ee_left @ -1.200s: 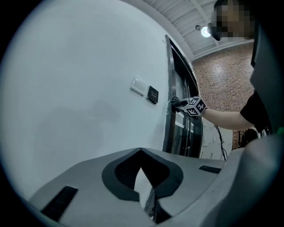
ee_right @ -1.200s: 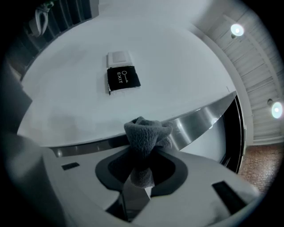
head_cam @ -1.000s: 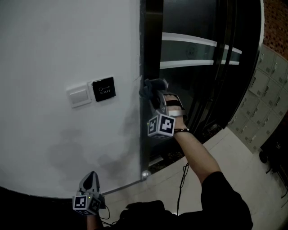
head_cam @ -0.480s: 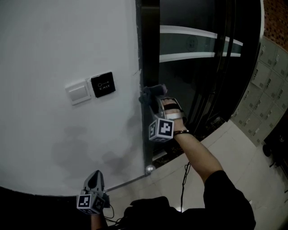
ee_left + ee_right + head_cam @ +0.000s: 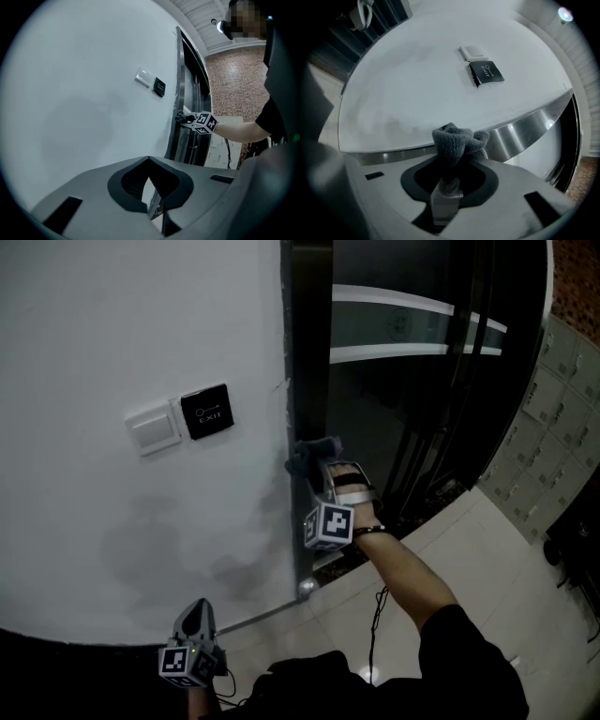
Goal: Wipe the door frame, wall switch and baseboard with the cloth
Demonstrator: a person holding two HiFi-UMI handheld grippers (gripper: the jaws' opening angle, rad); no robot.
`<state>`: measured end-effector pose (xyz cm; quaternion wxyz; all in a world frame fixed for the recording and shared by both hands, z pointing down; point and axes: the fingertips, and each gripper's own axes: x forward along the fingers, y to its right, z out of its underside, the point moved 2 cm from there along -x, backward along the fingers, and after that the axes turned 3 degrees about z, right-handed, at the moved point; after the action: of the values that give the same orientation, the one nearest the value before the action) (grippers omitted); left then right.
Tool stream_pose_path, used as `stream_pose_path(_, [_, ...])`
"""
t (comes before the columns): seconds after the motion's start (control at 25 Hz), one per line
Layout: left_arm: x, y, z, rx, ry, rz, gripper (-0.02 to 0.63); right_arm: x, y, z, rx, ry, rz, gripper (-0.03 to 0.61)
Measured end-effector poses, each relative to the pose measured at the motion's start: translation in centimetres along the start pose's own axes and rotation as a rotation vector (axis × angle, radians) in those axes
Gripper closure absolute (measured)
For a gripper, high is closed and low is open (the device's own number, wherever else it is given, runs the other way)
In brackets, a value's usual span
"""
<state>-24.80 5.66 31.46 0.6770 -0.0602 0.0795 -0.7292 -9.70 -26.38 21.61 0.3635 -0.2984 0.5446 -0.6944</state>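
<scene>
A grey cloth (image 5: pixel 311 457) is bunched between the jaws of my right gripper (image 5: pixel 315 465), which is shut on it. The cloth presses on the dark metal door frame (image 5: pixel 307 381), below the level of the switches. In the right gripper view the cloth (image 5: pixel 457 140) sits against the shiny frame edge (image 5: pixel 525 126). A white wall switch (image 5: pixel 155 430) and a black exit button (image 5: pixel 206 412) are on the white wall left of the frame. My left gripper (image 5: pixel 192 638) hangs low near the wall's foot, shut and empty (image 5: pixel 152 206). A thin strip (image 5: pixel 258 617) runs along the wall's bottom.
A glass door with frosted stripes (image 5: pixel 412 324) fills the opening right of the frame. A round metal knob (image 5: pixel 307 587) sits at the frame's foot. Pale floor tiles (image 5: pixel 469 559), grey lockers (image 5: pixel 553 427) and a dangling black cable (image 5: pixel 375 615) lie to the right.
My right gripper has slid the cloth down the door frame, from about exit-button height to well below it. The left gripper has stayed low by the wall.
</scene>
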Motion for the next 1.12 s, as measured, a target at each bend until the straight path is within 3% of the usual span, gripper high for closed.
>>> stream_pose_path(0.2, [0.4, 0.5, 0.3, -0.006, -0.013, 0.016, 0.611, -0.1, -1.2, 0.4, 0.004, -0.006, -0.012, 0.483])
stream_pose_path(0.8, [0.2, -0.1, 1.3, -0.02, -0.027, -0.014, 0.611, -0.6, -9.1, 1.7, -0.006, -0.027, -0.169, 0.483])
stream_pose_path(1.12, [1.0, -0.1, 2.2, -0.031, -0.055, -0.024, 0.611, -0.3, -12.0, 2.5, -0.009, -0.012, -0.194, 0.483])
